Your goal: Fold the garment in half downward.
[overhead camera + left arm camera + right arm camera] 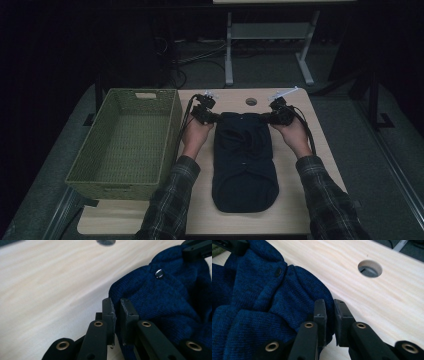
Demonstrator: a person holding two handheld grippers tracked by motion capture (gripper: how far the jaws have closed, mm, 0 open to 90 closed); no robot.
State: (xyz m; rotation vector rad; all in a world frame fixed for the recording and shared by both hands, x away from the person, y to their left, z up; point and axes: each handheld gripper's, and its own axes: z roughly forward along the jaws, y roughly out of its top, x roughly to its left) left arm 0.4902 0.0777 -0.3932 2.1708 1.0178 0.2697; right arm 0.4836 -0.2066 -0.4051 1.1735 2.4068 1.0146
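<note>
Pinching sweater [244, 160] w/ both grippers: L gripper [216, 118], R gripper [268, 118]

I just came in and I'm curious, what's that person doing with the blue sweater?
A person is working a dark blue knit sweater laid flat on a wooden table. The left gripper is shut on one far corner of it and the right gripper is shut on the other, so both pinch its far edge. A green woven basket waits beside it on the left.

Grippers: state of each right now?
Left gripper: shut on the blue knit garment, far left corner.
Right gripper: shut on its far right corner.
</note>
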